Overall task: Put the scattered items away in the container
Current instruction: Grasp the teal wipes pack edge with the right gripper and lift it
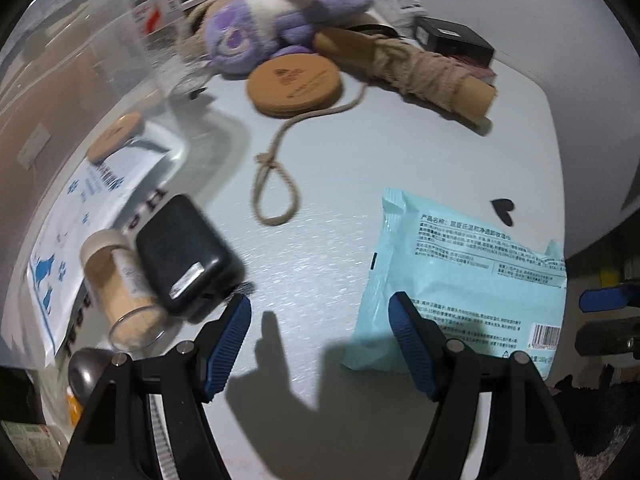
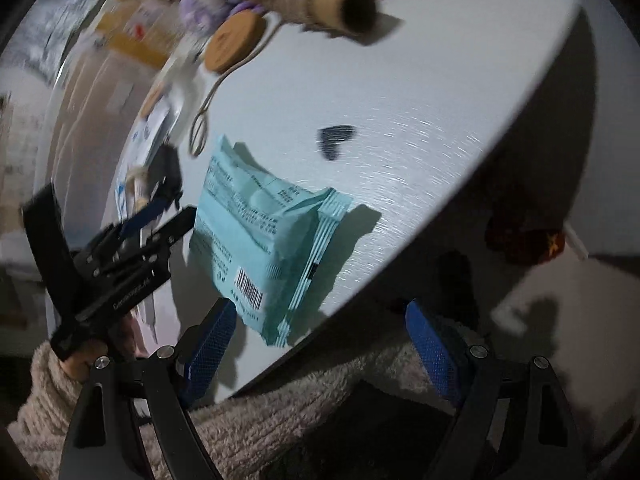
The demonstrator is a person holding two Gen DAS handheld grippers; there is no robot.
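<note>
A teal wipes packet point(image 1: 460, 272) lies flat on the white round table point(image 1: 328, 208), near its front edge. My left gripper point(image 1: 320, 308) hangs open over bare table, its right finger over the packet's left edge. Nothing is between its pads. In the right wrist view the same packet point(image 2: 264, 236) lies just beyond my right gripper point(image 2: 320, 320), which is open and empty over the table rim. The left gripper point(image 2: 172, 210) shows to the packet's left. A clear plastic container point(image 1: 100, 80) stands at the left, holding a white pouch point(image 1: 76, 216) and a cork disc point(image 1: 114, 140).
A black case point(image 1: 188, 252) and a jar point(image 1: 120, 284) lie by the container's near edge. Farther back lie a rope loop point(image 1: 276, 184), a cork coaster point(image 1: 296, 84), a purple plush point(image 1: 280, 20), a twine-wrapped tube point(image 1: 408, 68) and a black box point(image 1: 452, 38). A fluffy sleeve point(image 2: 52, 384) is nearby.
</note>
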